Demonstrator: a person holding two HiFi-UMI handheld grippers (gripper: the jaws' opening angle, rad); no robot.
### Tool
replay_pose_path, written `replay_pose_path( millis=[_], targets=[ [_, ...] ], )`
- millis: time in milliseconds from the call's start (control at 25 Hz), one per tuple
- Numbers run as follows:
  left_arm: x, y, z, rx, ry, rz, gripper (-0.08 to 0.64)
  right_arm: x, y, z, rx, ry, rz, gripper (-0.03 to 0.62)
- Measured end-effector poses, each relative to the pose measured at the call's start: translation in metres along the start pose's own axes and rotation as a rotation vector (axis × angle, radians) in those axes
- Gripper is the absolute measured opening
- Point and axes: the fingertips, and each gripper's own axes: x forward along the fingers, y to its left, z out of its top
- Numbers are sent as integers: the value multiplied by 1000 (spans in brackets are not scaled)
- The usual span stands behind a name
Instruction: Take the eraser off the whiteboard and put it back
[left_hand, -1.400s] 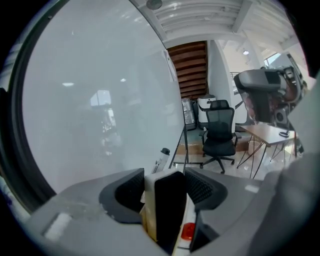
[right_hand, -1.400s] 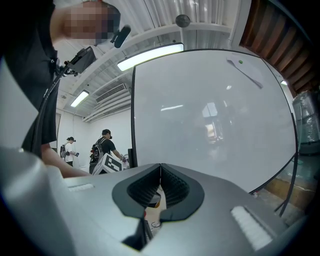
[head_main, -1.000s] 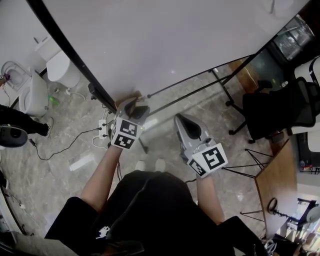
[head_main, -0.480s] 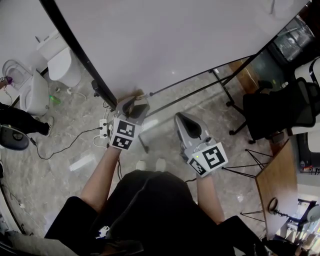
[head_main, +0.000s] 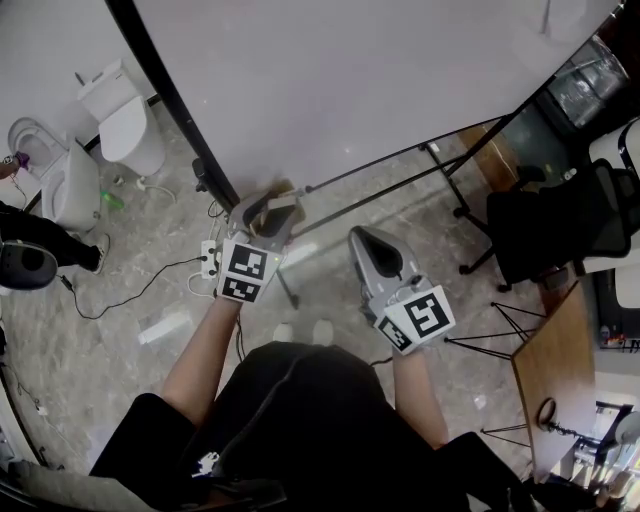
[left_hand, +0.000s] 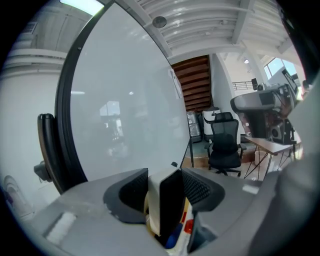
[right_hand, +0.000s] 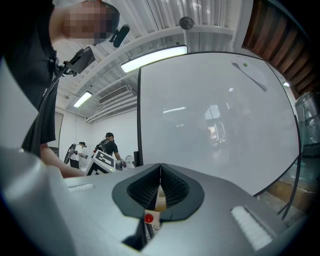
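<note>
White whiteboard, black frame. Cream-and-black eraser. Left gripper and right gripper grey, black-white square markers. Grey marbled floor. Black chair far right.

Left gripper was tipped a bit downward, jaws just easing tighter on the eraser. Right gripper sat level alongside, jaws pressed together on nothing.

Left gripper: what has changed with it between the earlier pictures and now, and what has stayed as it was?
The left gripper has risen slightly toward the lower edge of the whiteboard. Its jaws have just been closing on the eraser, which stands between them. The right gripper stayed where it was, jaws together and empty, and the whiteboard did not move.
</note>
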Motion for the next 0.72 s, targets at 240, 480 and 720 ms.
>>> replay_pose_path(
  millis=[240, 480, 720],
  targets=[
    [-11, 5, 10, -18, -41, 9, 218, 3, 5, 4, -8, -11, 4, 9],
    [-27, 6, 23, -39, -91, 19, 216, 5, 13, 6, -15, -20, 12, 9],
    [-48, 8, 36, -53, -134, 24, 216, 5, 22, 9, -21, -27, 20, 9]
  ],
)
